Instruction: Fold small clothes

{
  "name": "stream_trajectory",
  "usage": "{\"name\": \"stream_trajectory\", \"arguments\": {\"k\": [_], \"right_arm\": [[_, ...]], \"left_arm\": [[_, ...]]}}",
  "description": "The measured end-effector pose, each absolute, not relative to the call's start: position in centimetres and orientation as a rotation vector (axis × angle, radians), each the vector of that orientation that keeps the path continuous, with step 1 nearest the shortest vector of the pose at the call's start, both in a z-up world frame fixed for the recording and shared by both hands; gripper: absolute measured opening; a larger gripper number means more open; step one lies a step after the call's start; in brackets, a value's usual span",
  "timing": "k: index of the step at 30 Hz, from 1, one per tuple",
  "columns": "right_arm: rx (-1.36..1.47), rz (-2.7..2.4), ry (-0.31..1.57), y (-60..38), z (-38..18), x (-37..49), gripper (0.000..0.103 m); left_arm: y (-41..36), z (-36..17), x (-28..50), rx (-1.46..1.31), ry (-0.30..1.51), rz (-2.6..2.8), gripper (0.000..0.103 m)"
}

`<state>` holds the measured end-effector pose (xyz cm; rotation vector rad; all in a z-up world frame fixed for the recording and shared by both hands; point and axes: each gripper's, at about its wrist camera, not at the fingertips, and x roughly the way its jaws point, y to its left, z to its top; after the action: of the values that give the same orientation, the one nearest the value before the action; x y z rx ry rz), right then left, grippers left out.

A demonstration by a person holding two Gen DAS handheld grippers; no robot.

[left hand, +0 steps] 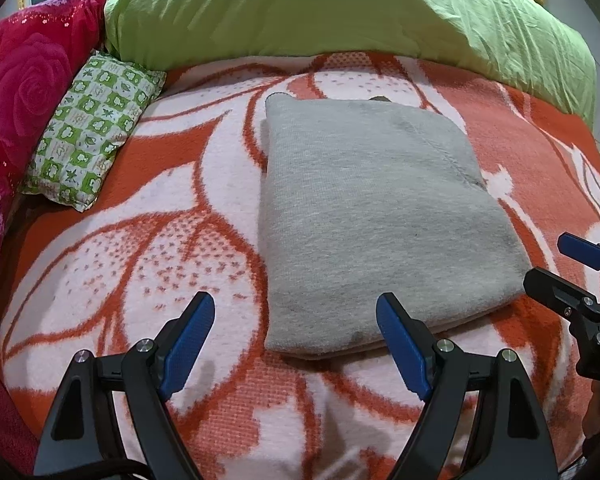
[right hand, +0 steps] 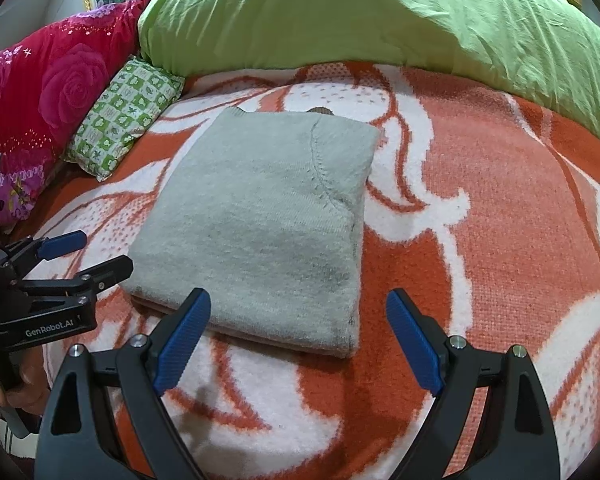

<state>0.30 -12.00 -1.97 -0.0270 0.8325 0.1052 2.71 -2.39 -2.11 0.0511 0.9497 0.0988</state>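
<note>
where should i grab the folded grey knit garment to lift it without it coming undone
Grip the folded grey knit garment at its near stacked edge, coming in low from the front with one hand-held gripper at each near corner. The layers lie flush there, so one pinch likely catches them all. Both the left hand-held gripper and right hand-held gripper are open and empty.

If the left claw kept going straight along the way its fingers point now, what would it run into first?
Most likely the near edge of the folded grey sweater, which lies just ahead of the open left claw on the orange and white blanket. The claw's height above the bed is unclear, so it could touch the blanket before the sweater.
</note>
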Motion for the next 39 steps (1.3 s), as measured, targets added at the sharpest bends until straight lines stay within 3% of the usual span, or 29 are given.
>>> {"name": "stream_trajectory", "arguments": {"k": [39], "right_arm": [[-0.03, 0.123, 0.843, -12.5, -1.8, 1.3, 0.089]], "left_arm": [[-2.2, -1.9, 3.2, 0.047, 0.953, 0.094, 0.083]]}}
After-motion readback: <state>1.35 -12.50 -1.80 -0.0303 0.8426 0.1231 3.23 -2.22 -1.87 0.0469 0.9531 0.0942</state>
